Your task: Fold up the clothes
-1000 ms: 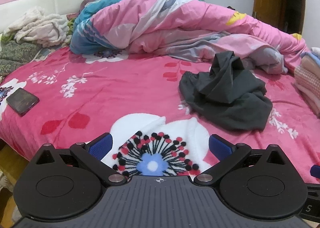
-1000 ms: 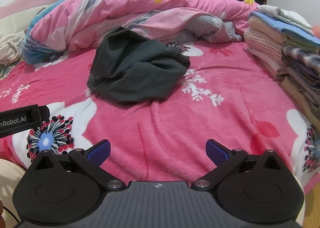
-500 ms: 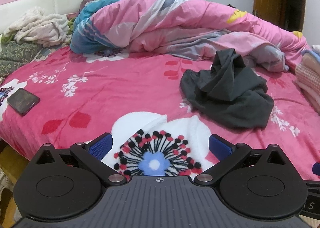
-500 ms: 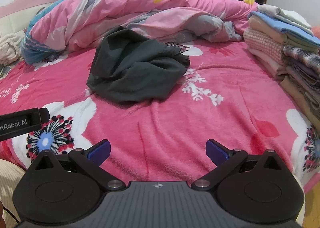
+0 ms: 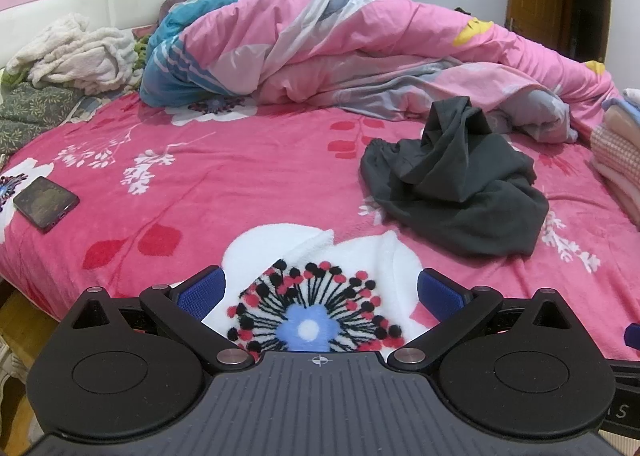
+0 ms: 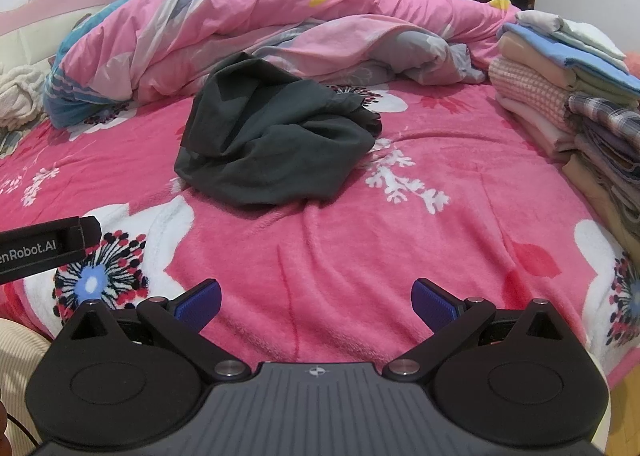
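Observation:
A crumpled dark grey garment lies in a heap on the pink flowered bed cover; it also shows in the right wrist view. My left gripper is open and empty above the near edge of the bed, short of the garment and to its left. My right gripper is open and empty, near the bed's front edge, with the garment ahead and slightly left. The left gripper's body shows at the left edge of the right wrist view.
A rolled pink quilt lies across the back of the bed. A stack of folded clothes stands at the right. A phone lies at the left edge, and a white towel heap by the headboard.
The left wrist view has shifted slightly, so the garment sits a little further right and lower. The right gripper has barely moved. Both stay open.

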`<state>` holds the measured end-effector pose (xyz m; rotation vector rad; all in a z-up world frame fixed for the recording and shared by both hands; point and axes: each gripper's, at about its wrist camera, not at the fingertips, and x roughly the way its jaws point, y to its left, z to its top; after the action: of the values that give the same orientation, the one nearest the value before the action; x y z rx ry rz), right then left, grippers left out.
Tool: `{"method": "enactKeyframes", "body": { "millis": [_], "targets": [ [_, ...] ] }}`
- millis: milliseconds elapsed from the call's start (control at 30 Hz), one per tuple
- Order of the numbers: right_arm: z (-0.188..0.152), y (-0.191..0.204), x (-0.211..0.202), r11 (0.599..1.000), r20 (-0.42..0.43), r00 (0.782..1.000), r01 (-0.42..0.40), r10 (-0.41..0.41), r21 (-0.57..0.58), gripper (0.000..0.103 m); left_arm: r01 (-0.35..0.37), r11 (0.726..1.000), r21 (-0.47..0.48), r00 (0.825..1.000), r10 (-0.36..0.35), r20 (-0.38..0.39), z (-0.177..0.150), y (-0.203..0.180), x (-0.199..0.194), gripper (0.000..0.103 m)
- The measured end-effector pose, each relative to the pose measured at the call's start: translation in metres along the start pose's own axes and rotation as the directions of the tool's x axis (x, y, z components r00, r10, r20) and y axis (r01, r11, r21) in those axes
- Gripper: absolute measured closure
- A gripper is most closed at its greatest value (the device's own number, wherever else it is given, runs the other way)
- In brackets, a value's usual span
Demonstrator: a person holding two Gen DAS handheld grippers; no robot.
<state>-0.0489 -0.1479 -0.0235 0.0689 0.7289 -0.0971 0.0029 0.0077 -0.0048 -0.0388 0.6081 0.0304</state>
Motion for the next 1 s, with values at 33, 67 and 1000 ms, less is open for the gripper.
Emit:
{"method": "enactKeyframes", "body": {
  "millis": [33,67,1000],
  "targets": [
    [0.000,0.000,0.000,1.000,-0.001,1.000,-0.001,0.001,-0.001,0.000,0.000,1.000,0.001,1.000,0.000,0.000,0.000,0.000,0.000,0.000],
    [0.001,0.000,0.001,1.000,-0.001,1.000,-0.001,0.001,-0.001,0.000,0.000,1.000,0.001,1.000,0.000,-0.001,0.000,0.000,0.001,0.000],
    [0.031,-0.003,0.046,1.000,-0.007,1.000,-0.004,0.004,-0.010,0.000,0.039,0.999,0.026,0.999,-0.039,0.003,0.023,-0.018,0.043,0.000]
  ]
}}
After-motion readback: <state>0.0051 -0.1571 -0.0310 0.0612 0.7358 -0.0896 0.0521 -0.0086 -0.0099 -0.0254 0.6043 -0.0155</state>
